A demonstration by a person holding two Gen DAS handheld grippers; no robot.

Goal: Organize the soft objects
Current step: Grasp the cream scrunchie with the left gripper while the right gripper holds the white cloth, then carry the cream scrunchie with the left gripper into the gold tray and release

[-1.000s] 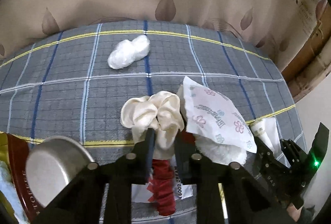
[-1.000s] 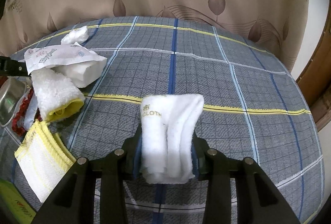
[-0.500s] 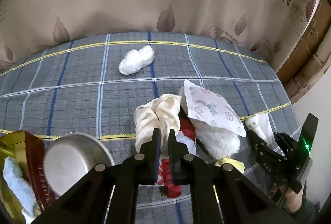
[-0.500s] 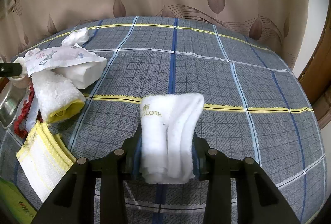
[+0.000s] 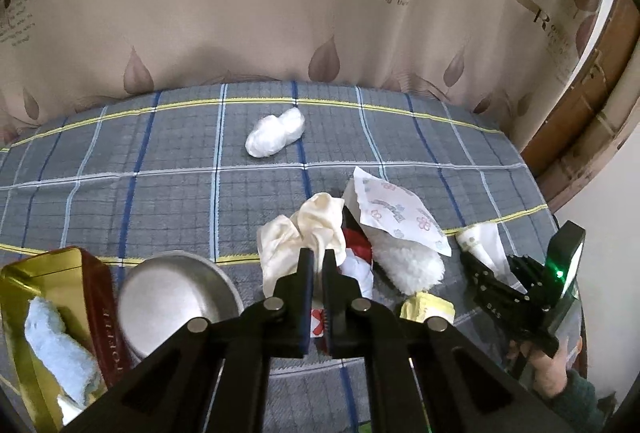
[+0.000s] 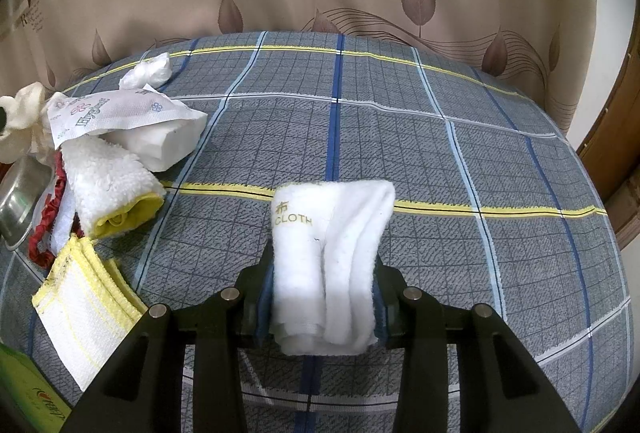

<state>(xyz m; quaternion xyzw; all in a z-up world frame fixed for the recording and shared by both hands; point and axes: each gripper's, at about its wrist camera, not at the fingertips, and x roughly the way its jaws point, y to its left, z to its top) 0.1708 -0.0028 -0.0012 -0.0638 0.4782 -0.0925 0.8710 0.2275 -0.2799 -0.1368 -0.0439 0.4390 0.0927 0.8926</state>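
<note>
My left gripper (image 5: 316,259) is shut on a cream scrunchie (image 5: 304,233) and holds it lifted above the pile, next to a metal bowl (image 5: 176,293). The scrunchie also shows at the far left of the right wrist view (image 6: 20,121). My right gripper (image 6: 324,273) is shut on a folded white cloth (image 6: 328,257) marked CLOTH, above the plaid table cover (image 6: 440,161). The pile holds a red scrunchie (image 6: 48,217), a fluffy white and yellow towel (image 6: 112,189), a tissue pack (image 6: 120,113) and a yellow-edged cloth (image 6: 84,305).
A gold and red box (image 5: 52,317) with a light blue towel (image 5: 60,349) in it stands at the left. A white plastic wad (image 5: 276,133) lies far back. A green box corner (image 6: 24,393) shows bottom left. A curtain hangs behind the table.
My left gripper closed on the cream scrunchie and lifted it up and back from the pile. My right gripper stayed put with the white cloth.
</note>
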